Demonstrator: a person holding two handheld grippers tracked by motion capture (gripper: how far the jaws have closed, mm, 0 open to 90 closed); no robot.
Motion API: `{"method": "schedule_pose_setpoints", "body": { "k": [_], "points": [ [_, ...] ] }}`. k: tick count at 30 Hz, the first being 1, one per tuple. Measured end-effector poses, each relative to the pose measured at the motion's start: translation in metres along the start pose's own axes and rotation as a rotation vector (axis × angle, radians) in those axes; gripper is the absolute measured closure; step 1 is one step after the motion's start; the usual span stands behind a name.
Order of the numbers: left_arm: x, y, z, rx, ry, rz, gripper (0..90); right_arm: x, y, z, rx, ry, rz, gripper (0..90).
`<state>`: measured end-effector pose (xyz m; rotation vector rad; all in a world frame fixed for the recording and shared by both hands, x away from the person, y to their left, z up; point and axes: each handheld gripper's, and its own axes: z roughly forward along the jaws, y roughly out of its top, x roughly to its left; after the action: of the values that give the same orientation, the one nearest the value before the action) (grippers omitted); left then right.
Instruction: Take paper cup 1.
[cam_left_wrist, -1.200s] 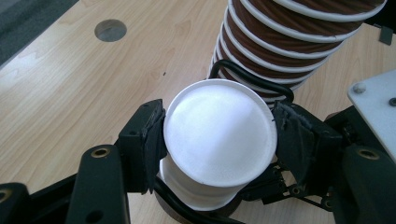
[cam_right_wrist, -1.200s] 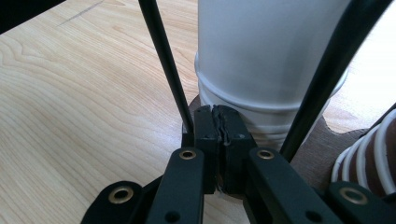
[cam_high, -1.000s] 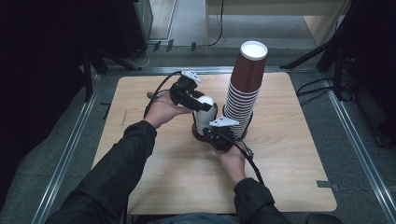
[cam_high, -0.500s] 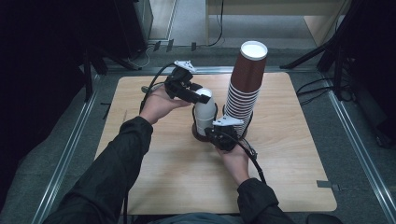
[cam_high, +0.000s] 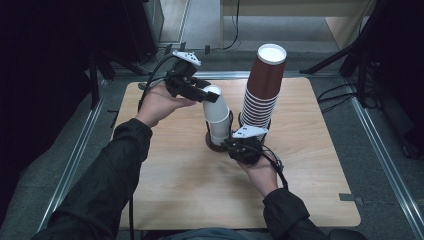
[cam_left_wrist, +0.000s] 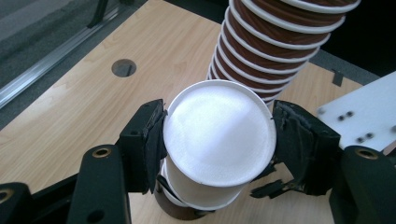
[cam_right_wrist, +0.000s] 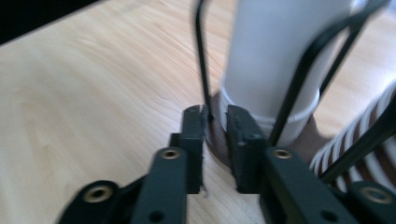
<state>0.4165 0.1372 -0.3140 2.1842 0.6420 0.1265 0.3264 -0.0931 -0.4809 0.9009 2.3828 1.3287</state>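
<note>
Tapered white cup (cam_left_wrist: 219, 140) (smooth, paper)

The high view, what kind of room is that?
Probably a lab or recording workshop: a bare wooden board table on metal rails, dark tripod stands and loose black cables around it.

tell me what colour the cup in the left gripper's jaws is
White, inside and out; the cup clamped by the left gripper shows best in the left gripper view.
</note>
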Motion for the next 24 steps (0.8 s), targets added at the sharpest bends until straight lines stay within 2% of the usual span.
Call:
{"method": "schedule_pose_setpoints", "body": {
  "k": [1,2,4,5,7,10,11,12,13,16,17,18,19,20,22,24],
  "points": [
    [-0.001,-0.001,-0.003,0.001,-0.001,0.003,36.6,0.000,0.001,-0.010,-0.012,0.018,-0.039,73.2],
    [-0.002,-0.002,-0.005,0.002,-0.006,0.004,36.6,0.000,0.001,-0.010,-0.012,0.018,-0.039,73.2],
    [-0.005,-0.006,-0.009,-0.001,-0.013,0.000,36.6,-0.002,0.002,-0.017,-0.003,0.061,-0.021,69.1],
    [-0.007,-0.008,-0.011,-0.005,-0.011,-0.002,36.5,-0.004,0.002,-0.023,0.013,0.108,-0.006,65.1],
    [-0.013,-0.015,-0.016,-0.013,-0.001,0.004,36.5,-0.005,0.000,-0.027,0.018,0.148,-0.026,61.8],
    [-0.017,-0.020,-0.018,-0.023,-0.013,0.006,36.5,-0.004,-0.002,-0.031,0.030,0.170,-0.038,61.5],
    [-0.021,-0.026,-0.020,-0.023,-0.018,0.000,36.5,-0.003,-0.002,-0.032,0.042,0.211,-0.035,59.7],
    [-0.021,-0.026,-0.020,-0.023,-0.018,0.000,36.6,-0.003,-0.003,-0.033,0.049,0.228,-0.039,59.3],
    [-0.024,-0.032,-0.020,-0.016,-0.023,0.000,36.5,-0.002,-0.003,-0.034,0.054,0.246,-0.039,58.0],
    [-0.026,-0.039,-0.019,-0.013,-0.033,-0.004,36.5,-0.003,-0.004,-0.035,0.049,0.264,-0.046,56.4],
    [-0.027,-0.043,-0.019,-0.015,-0.034,-0.005,36.5,-0.004,-0.005,-0.035,0.053,0.278,-0.034,54.6],
    [-0.027,-0.047,-0.019,-0.013,-0.043,-0.008,36.5,-0.004,-0.005,-0.035,0.062,0.282,-0.028,53.7],
    [-0.029,-0.052,-0.018,-0.011,-0.047,-0.011,36.5,-0.006,-0.006,-0.035,0.098,0.298,-0.024,49.5],
    [-0.029,-0.055,-0.017,-0.010,-0.047,-0.009,36.5,-0.006,-0.006,-0.035,0.098,0.298,-0.024,49.5],
    [-0.032,-0.063,-0.015,-0.011,-0.061,-0.009,36.5,-0.006,-0.008,-0.034,0.122,0.304,-0.036,43.4],
    [-0.035,-0.070,-0.013,-0.009,-0.070,-0.017,36.5,-0.006,-0.012,-0.034,0.137,0.313,-0.074,39.7]
  ]
}}
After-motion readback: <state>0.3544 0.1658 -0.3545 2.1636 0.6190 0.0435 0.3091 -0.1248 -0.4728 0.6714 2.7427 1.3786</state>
